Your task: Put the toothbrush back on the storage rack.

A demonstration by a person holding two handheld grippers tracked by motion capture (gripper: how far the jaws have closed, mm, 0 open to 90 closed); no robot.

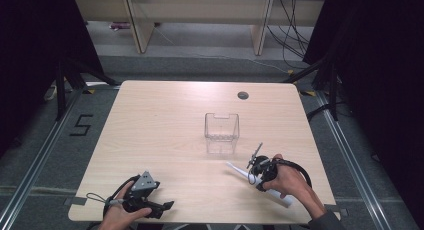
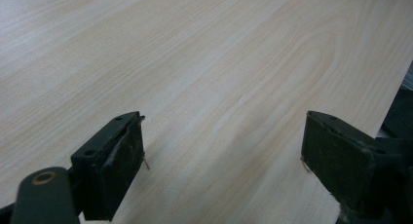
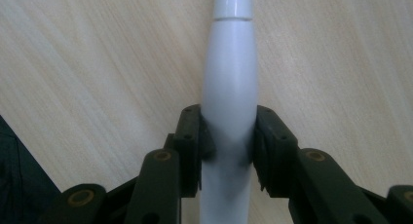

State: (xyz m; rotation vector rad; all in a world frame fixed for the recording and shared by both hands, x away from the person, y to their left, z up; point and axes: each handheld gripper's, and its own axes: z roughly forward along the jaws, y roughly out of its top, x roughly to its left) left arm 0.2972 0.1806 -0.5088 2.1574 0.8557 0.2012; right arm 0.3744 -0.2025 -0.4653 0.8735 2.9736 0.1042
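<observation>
The white handle (image 3: 229, 87) is clamped between the right gripper's (image 3: 228, 136) jaws. Being smooth and tapered, it could slip if tilted toward the clear container (image 1: 221, 127).

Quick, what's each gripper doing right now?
Left gripper: open, nothing between its jaws.
Right gripper: closed on the white handle.

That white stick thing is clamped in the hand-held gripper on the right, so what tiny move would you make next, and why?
Probably lift it a little off the table. The right hand-held gripper is already shut on the white handle, which lies low over the table. The clear container stands open just beyond, a likely place for it, though that is a guess.
</observation>
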